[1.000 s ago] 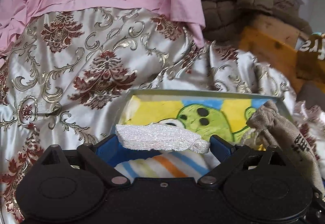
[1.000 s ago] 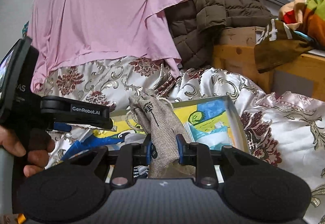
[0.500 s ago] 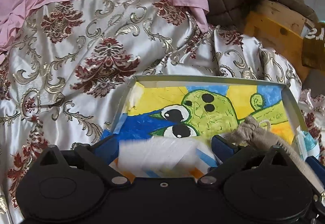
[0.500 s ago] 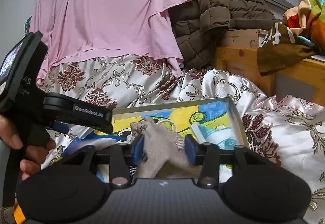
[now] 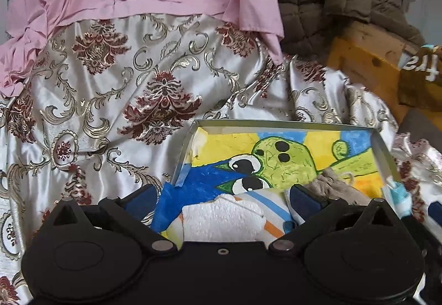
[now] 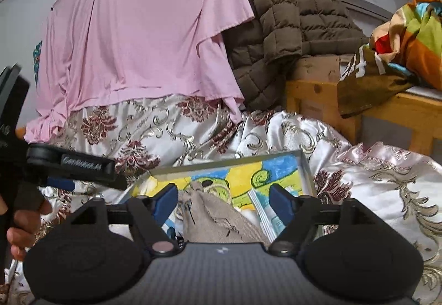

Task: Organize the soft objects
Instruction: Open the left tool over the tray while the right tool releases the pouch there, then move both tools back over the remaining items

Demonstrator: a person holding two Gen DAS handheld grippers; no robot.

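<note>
A shallow tray with a painted green cartoon face lies on the satin sheet. Inside it a white fluffy cloth rests on a striped cloth. My left gripper hangs wide open above them, and its pads touch nothing. A beige burlap pouch lies slumped in the tray between the jaws of my right gripper, which are opening and stand clear of it. The pouch also shows at the right of the left wrist view. The left gripper's finger shows at the left.
The patterned satin sheet covers the surface. A pink garment and a brown quilted jacket hang behind. A wooden crate with colourful cloth stands at the right. A blue-white packet lies by the tray's right wall. A hand grips the left tool.
The white cloth dropped from between my left fingers onto the striped cloth. My right jaws opened off the pouch, which slumped into the tray. Both grippers drew back and rose a little.
</note>
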